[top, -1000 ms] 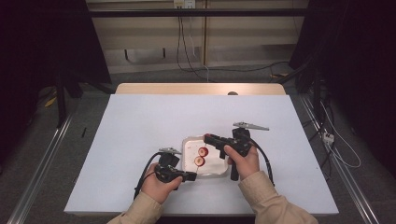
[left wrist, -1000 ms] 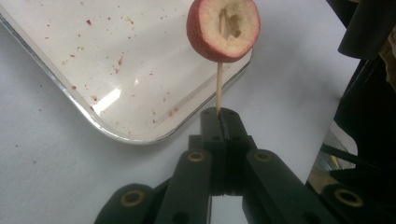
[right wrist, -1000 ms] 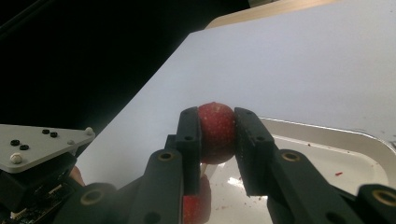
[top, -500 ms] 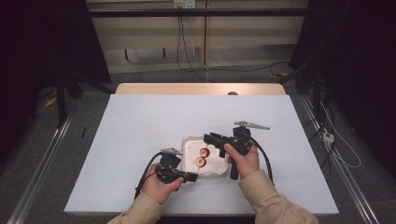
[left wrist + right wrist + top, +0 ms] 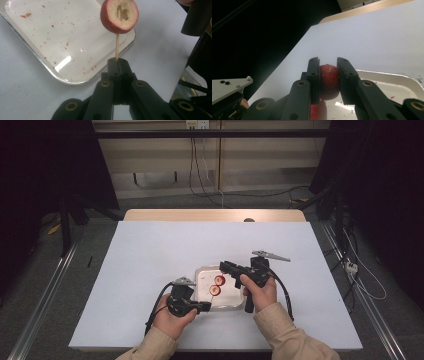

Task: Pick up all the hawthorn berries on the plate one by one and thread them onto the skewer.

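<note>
Since a second ago, little has shifted beyond the right gripper [image 5: 328,80], whose jaws have just been closing on a red fruit piece [image 5: 328,81] pinched between them above the metal tray [image 5: 201,275]. Just beside it, a second fruit piece [image 5: 119,15], cored and pale inside, sits skewered on a thin wooden stick [image 5: 116,47] that the left gripper [image 5: 117,62] clamps with jaws fully together. Red juice specks dot the tray, which lies on a white table [image 5: 150,255]; beyond its wooden far edge are cables and dark surroundings.
</note>
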### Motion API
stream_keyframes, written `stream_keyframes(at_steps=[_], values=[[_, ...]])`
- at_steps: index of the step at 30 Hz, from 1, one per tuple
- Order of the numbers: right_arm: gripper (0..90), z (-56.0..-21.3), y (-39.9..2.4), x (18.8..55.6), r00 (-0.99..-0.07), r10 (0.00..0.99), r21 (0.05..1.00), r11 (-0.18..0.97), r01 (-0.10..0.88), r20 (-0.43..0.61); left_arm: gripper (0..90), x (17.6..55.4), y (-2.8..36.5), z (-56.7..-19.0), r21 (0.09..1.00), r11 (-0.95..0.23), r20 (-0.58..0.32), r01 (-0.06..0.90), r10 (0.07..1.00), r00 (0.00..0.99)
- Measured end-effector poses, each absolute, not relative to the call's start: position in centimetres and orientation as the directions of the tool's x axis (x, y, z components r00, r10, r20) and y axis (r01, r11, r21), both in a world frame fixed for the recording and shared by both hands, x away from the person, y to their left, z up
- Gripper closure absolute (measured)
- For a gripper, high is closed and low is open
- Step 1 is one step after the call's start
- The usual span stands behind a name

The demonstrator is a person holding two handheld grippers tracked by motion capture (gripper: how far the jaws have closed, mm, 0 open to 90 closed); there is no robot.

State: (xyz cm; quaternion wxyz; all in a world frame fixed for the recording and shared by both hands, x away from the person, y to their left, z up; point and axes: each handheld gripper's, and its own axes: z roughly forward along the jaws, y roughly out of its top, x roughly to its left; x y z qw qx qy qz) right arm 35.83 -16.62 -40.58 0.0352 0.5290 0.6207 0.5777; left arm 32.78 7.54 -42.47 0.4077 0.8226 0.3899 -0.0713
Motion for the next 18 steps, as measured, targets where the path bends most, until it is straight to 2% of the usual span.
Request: stream_keyframes(at_steps=[18], values=[[73.7,-40.95,-16.06,35.12,-0.464,0.688,0.767,-0.213,0.605,0.557,90.0,33.16,7.51,-42.73,0.600,-0.368,-0.428,0.710,0.602,0.674]])
